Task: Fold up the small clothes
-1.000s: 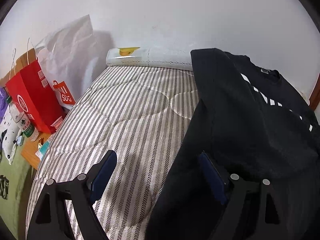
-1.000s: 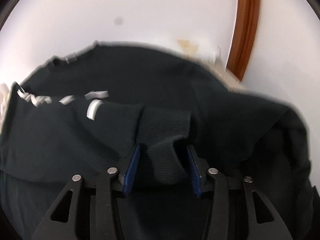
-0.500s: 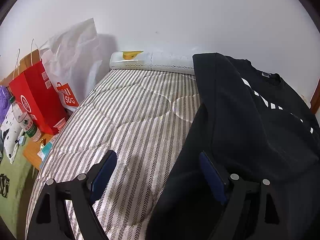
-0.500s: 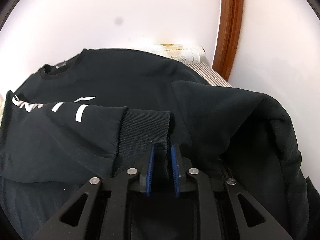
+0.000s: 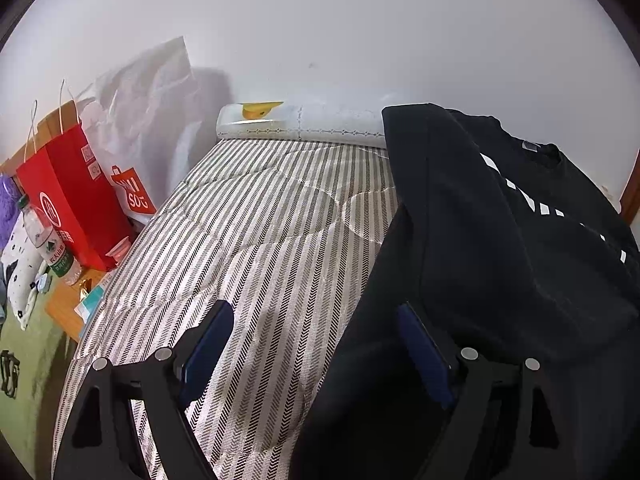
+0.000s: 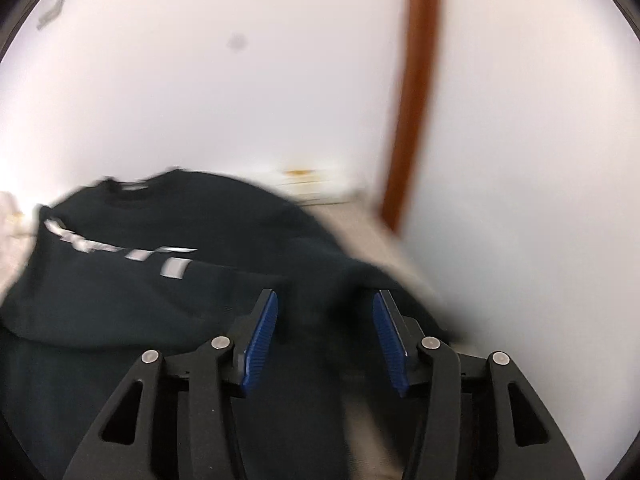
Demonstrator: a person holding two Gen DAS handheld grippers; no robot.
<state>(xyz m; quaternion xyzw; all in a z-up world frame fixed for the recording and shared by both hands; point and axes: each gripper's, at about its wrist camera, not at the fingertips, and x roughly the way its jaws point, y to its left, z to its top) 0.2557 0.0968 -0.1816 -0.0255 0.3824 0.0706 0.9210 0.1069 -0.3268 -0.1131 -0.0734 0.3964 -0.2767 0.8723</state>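
A black sweatshirt (image 5: 500,248) with white lettering lies on the right side of the striped mattress (image 5: 260,240), one sleeve folded across its chest. My left gripper (image 5: 316,344) is open and empty at the sweatshirt's left edge, its right finger against the cloth. In the blurred right wrist view the sweatshirt (image 6: 168,280) lies below and ahead. My right gripper (image 6: 324,328) is open above it, nothing between the blue pads (image 6: 260,332).
A red paper bag (image 5: 72,200) and a white bag (image 5: 148,120) stand left of the bed, with a water bottle (image 5: 48,244) on a small table. A rolled white cover (image 5: 300,124) lies at the wall. A brown wooden frame (image 6: 412,100) rises at right.
My right gripper closed on the sleeve cuff, then opened and let it go, and has lifted and swung right. The left gripper has hardly moved.
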